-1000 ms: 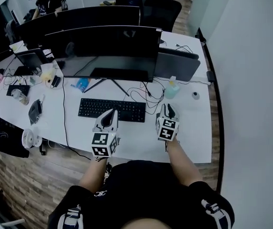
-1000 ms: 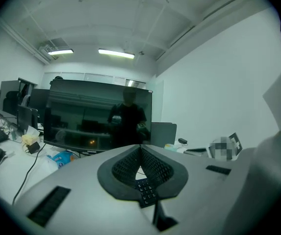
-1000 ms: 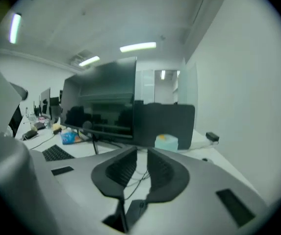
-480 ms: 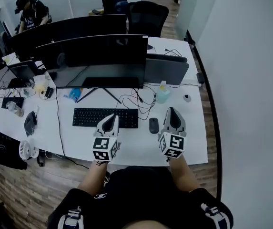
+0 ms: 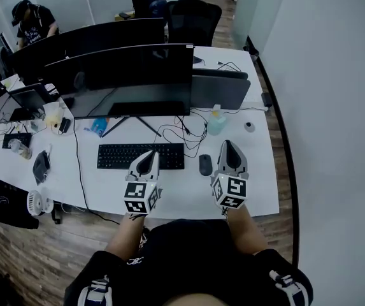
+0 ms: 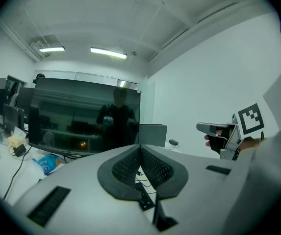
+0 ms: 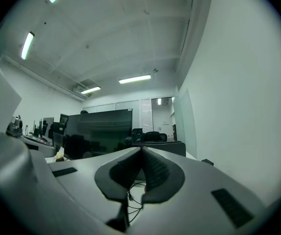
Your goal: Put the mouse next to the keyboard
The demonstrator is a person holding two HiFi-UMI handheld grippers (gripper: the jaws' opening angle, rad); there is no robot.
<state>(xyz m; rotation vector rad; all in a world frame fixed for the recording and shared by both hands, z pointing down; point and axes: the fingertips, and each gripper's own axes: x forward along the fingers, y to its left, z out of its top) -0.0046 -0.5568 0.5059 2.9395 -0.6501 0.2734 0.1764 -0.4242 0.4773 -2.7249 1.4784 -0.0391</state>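
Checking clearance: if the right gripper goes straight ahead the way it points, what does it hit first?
Probably the low dark panel ahead; the right gripper looks held level. The bottle sits just left of that line, and its height against the gripper is unclear.

Mouse (image 5: 205, 165) just right of keyboard (image 5: 141, 156), both on desk (image 5: 181, 191) before monitor (image 5: 123, 76)

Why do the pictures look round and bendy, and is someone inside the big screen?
Left gripper view: the wide lens bends the room, corners go black, and the dark monitor only reflects a person. Right gripper view: same bending. Head view: the desk edge curves.
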